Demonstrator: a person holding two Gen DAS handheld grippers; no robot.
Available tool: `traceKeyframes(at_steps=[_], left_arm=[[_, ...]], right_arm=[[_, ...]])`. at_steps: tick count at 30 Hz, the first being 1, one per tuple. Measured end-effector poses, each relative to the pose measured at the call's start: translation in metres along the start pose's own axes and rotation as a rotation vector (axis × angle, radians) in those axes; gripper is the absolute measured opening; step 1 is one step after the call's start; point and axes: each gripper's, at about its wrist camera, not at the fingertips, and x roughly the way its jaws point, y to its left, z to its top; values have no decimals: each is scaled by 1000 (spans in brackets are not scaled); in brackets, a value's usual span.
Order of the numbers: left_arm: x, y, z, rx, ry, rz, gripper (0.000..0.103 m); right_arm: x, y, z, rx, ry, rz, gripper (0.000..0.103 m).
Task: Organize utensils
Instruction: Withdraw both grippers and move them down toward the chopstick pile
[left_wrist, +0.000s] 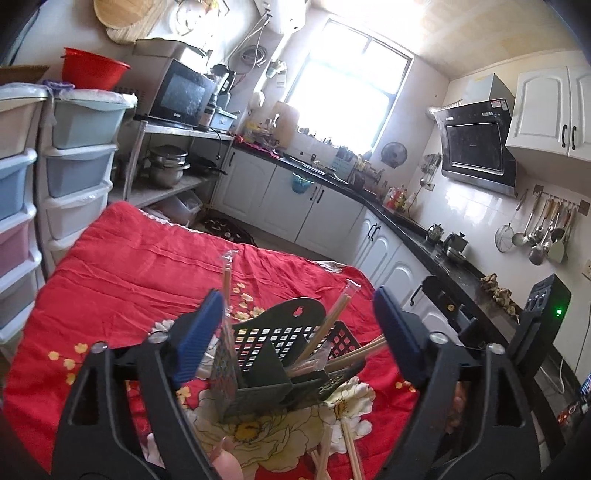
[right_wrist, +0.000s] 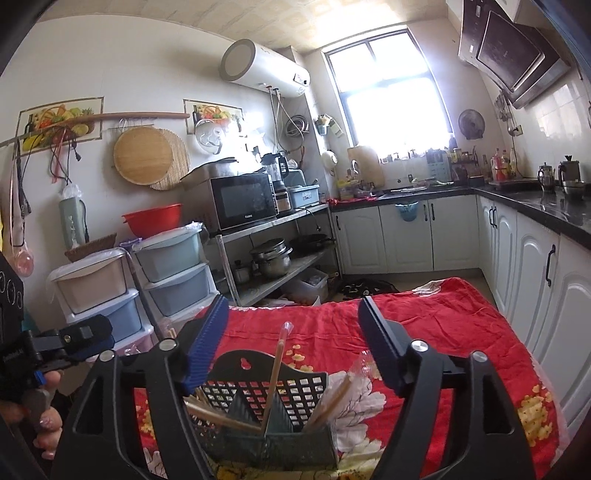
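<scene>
From my remote seat, the cloth (left_wrist: 147, 258) on the table was bright red with white and yellow flowers. On it the holder (right_wrist: 273, 402) was dark green with a square lattice, and its chopsticks (right_wrist: 275, 384) were pale tan. My grippers' pads (right_wrist: 207, 343) were ribbed blue on black frames. Beyond the cloth, the bowl (right_wrist: 153, 219) was red, the cupboards (right_wrist: 406, 236) white with black handles.

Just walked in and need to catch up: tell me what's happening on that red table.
A person holds a gripper in each hand over a dark utensil caddy on the red floral cloth. Several wrapped chopsticks already stand in its compartments; more chopsticks lie on the cloth beside it. The left gripper and right gripper are both open, holding nothing.
</scene>
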Motion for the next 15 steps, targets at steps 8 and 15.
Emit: traceKeyframes(at_steps=[8,15], left_arm=[[-17,1,-6,-9,-22,7,92],[-28,1,-16,-2,-31,9,92]], right_arm=[[-20,3,-2,1,7,7,77],[-36,6,-5,-4,7,15,78]])
